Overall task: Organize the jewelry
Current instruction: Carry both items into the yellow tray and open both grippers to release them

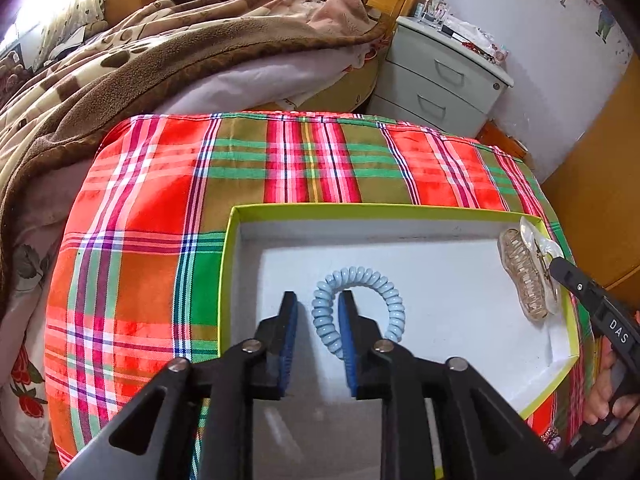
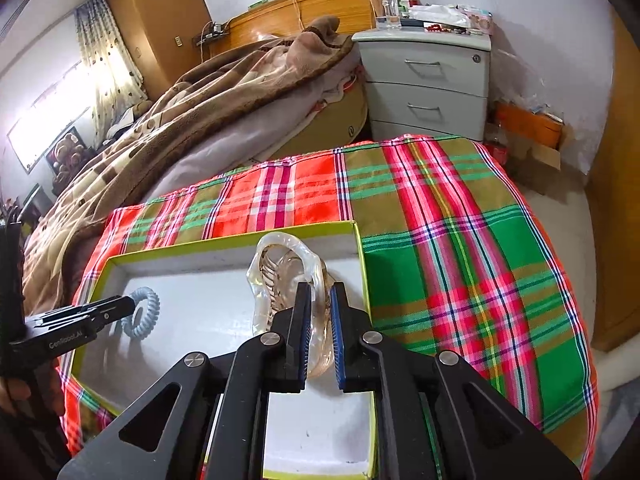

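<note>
A white shallow box with a lime rim [image 1: 236,264] [image 2: 356,236] sits on a plaid cloth. A light blue spiral hair tie [image 1: 362,304] [image 2: 142,314] lies in it. My left gripper [image 1: 318,304] [image 2: 130,304] is part open with the tie's left strand between its fingers, not squeezed. A clear amber hair claw clip [image 1: 528,276] [image 2: 280,276] is at the box's right side. My right gripper [image 2: 320,296] [image 1: 554,266] is shut on the clip's handle end and holds it above the box floor.
The plaid cloth [image 1: 280,160] [image 2: 460,220] covers a raised cushion. A bed with a brown blanket [image 1: 140,60] lies behind. A grey bedside drawer unit [image 2: 428,80] [image 1: 440,76] carrying small items stands at the back right.
</note>
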{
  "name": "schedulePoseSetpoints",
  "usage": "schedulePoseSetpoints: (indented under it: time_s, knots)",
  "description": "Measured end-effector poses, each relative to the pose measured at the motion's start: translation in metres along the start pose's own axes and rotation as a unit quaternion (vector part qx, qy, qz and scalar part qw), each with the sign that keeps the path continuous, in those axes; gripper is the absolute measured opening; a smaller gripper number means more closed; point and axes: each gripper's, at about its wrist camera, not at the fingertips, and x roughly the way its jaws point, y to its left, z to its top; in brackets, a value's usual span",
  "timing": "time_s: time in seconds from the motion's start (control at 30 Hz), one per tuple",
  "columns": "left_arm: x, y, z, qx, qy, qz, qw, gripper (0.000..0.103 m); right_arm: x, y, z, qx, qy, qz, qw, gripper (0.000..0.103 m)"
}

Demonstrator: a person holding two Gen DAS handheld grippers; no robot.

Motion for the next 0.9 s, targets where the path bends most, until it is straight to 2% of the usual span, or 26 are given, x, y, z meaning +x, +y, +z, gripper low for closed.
schedulePoseSetpoints:
  time_s: [0.13, 0.33, 0.47, 0.53, 0.6, 0.9]
  knots:
    - [-0.001, -0.001, 0.0, 0.002, 0.0, 0.01, 0.9999, 0.029, 0.0, 0.002, -0.001, -0.003, -0.002, -0.002, 1.0, 0.014]
    - [-0.006, -0.002, -0.002, 0.002, 0.0, 0.003, 1.0, 0.036, -0.008, 0.003, -0.002, -0.003, -0.013, -0.001, 1.0, 0.018]
    - [-0.019, 0.0, -0.005, -0.001, -0.014, -0.003, 0.9999, 0.039, -0.017, 0.004, -0.003, -0.001, -0.023, -0.001, 1.0, 0.02]
    - [-0.028, 0.002, -0.007, -0.001, -0.021, -0.007, 0.9998, 0.041, -0.024, 0.004, -0.004, 0.003, -0.029, 0.003, 1.0, 0.025]
    - [-0.037, 0.003, -0.012, 0.001, -0.028, -0.014, 0.9995, 0.042, -0.034, 0.004, -0.006, 0.005, -0.038, 0.008, 0.999, 0.037]
    - [-0.087, 0.013, -0.042, -0.01, -0.067, -0.04, 0.9969, 0.043, -0.079, 0.003, -0.03, -0.002, -0.064, 0.016, 0.998, 0.037]
